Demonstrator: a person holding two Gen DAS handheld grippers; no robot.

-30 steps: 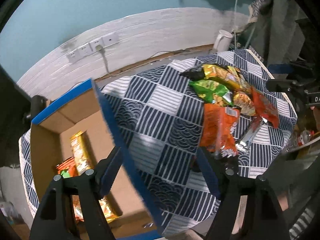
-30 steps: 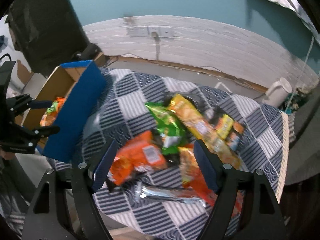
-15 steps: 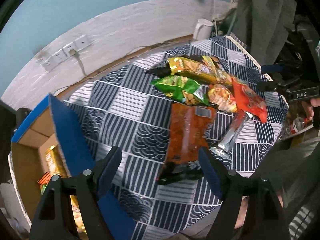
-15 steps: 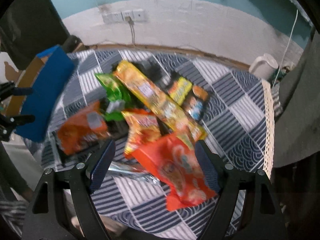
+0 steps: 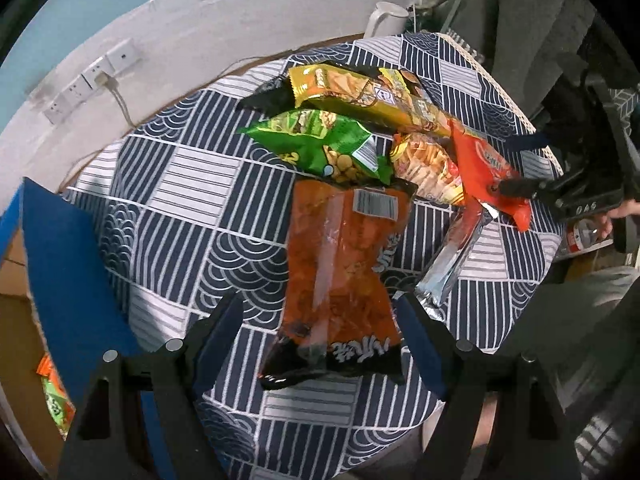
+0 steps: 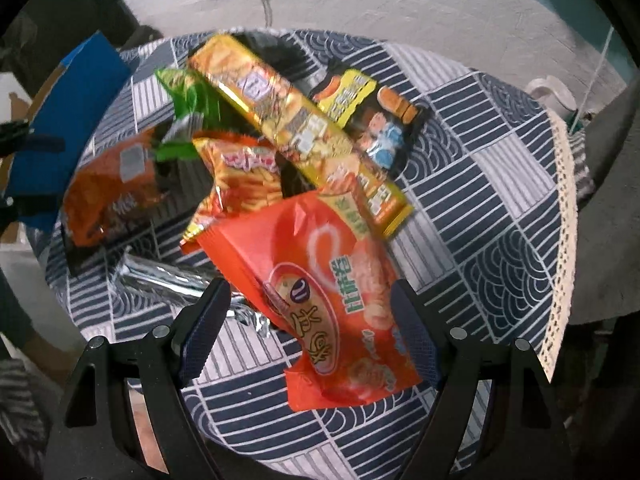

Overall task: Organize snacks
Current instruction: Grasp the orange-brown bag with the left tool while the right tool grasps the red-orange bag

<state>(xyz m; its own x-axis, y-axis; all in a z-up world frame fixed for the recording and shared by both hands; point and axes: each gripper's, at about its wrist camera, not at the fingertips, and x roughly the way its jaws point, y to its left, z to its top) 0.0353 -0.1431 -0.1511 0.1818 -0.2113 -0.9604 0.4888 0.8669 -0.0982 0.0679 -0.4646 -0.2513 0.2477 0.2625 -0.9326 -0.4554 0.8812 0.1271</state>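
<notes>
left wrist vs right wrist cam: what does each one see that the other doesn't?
Left wrist only: snack packets lying inside the cardboard box, and the right gripper hanging over the red bag's far end.

Right wrist only: the black and yellow packet in full, and the tablecloth's lace edge.

Both: the orange bag, green bag, long yellow pack, silver wrapper, blue box flap, wall sockets and white kettle.

The right gripper (image 6: 310,328) hangs with jaws wide apart over a red packet (image 6: 320,276) on the checked cloth (image 6: 480,200); behind lie a long yellow packet (image 6: 296,120), a silver bar (image 6: 160,280) and an orange bag (image 6: 108,192)
</notes>
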